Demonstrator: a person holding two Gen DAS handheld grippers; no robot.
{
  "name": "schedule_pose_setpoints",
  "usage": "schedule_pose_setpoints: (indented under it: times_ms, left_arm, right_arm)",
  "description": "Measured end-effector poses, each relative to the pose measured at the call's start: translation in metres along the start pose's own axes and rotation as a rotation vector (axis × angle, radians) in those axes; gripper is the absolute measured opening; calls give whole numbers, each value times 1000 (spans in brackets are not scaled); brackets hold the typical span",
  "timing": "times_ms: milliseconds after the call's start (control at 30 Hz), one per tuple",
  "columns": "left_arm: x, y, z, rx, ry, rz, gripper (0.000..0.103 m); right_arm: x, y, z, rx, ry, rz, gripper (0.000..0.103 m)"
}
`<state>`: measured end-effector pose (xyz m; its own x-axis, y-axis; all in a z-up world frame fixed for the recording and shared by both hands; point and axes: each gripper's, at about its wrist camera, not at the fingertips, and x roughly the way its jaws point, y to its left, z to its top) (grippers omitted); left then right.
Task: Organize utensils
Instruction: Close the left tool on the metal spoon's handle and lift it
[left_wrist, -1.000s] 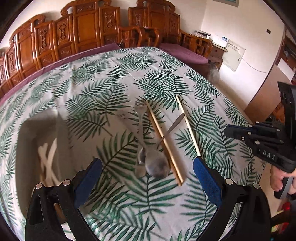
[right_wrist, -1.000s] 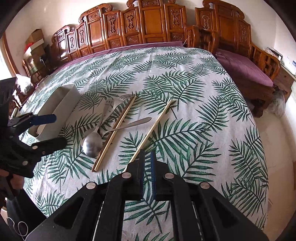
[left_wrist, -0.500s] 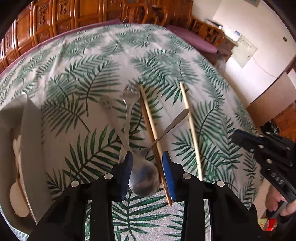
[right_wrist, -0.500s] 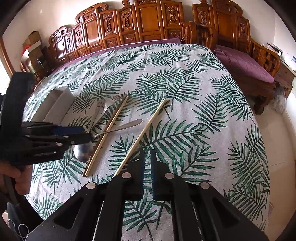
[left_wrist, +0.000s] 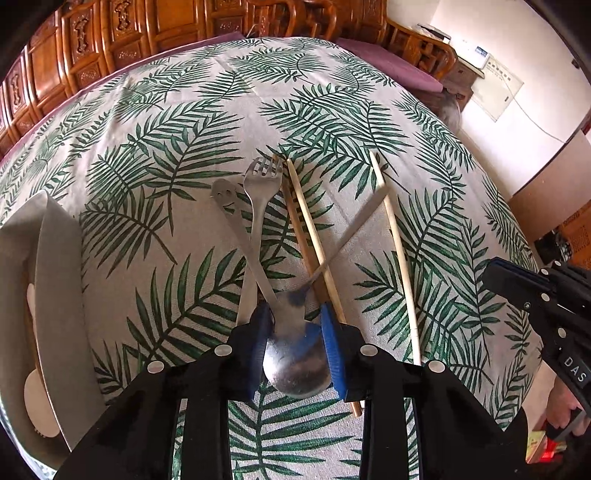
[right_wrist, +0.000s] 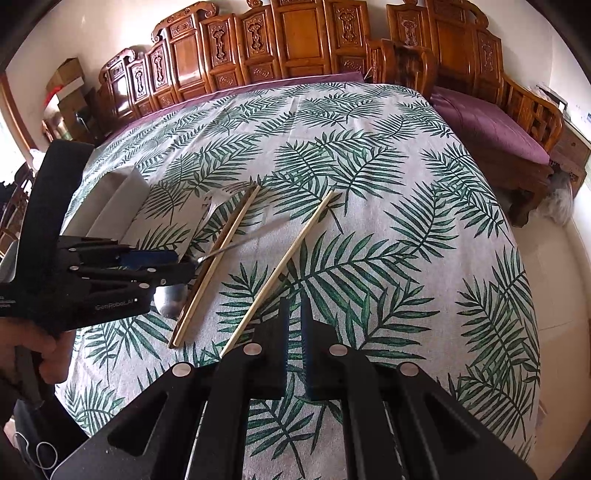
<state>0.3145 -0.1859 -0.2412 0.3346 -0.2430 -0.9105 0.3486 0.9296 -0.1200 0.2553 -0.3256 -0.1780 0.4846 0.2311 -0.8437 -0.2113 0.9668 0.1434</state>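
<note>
Spoon (left_wrist: 297, 354) bowl on the palm-print tablecloth (left_wrist: 184, 155) between the blue pads of the left gripper (left_wrist: 297, 332), jaws just narrowed and clamped on it, chopsticks (left_wrist: 314, 254) beside, right gripper (right_wrist: 292, 332) closed, empty.

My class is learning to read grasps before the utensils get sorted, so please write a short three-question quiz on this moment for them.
1. Which utensil lies between the pads of the left claw? A fork; B spoon; C single chopstick.
2. True or false: the right claw stands open.
3. What does the spoon's handle cross close to its bowl?
Key: 1 B; the jaws have just been closing on its bowl. 2 False: it is shut and empty. 3 The paired chopsticks.
</note>
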Motion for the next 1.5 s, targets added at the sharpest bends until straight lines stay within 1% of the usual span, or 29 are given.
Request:
schedule_pose_setpoints:
  times_ms: [167,267,333,367,400,433,467,500,733,967,1033,1133,1167,1200,1300,1500]
  left_arm:
    - [-1,-2,-5,9,-6,16,29]
    - [-3,-3,-7,20,-13,27,26]
    - [-5,-2,-7,20,-25,50,19]
    - [-8,0,-7,16,-34,52,13]
    - [-10,2,-8,14,-41,46,9]
    - [-11,3,-9,17,-42,47,8]
    - [-13,4,-10,26,-53,61,0]
    - [-14,4,-11,41,-60,80,0]
    - [-15,9,-14,44,-52,57,0]
    - [-23,4,-10,16,-65,-6,0]
    - [-21,3,-8,10,-54,-18,0]
    - [-15,3,-7,8,-21,15,1]
    - [-11,4,-6,7,-3,17,5]
    - [-10,5,-6,7,6,19,13]
    - [-5,3,-5,22,33,12,14]
    - [0,1,4,27,31,29,14]
  right_arm:
    - [1,1,-1,-5,3,3,8]
    - [1,3,-1,-9,5,5,8]
    - [0,4,-2,-12,5,5,8]
    - [0,4,-1,-13,4,6,8]
    - [0,4,-1,-13,4,6,8]
    - [-1,3,-1,-10,3,6,8]
    - [0,3,-1,-9,4,7,8]
    - [0,3,-1,-9,5,7,8]
    - [2,5,-2,-16,10,5,8]
    - [3,4,-2,-14,13,4,8]
    - [3,5,-2,-13,12,5,8]
    - [3,4,-2,-14,12,5,8]
    - [3,4,-2,-14,11,4,8]
    - [3,4,-2,-14,11,5,8]
    - [3,3,-2,-14,12,4,8]
    - [4,2,-1,-11,13,5,8]
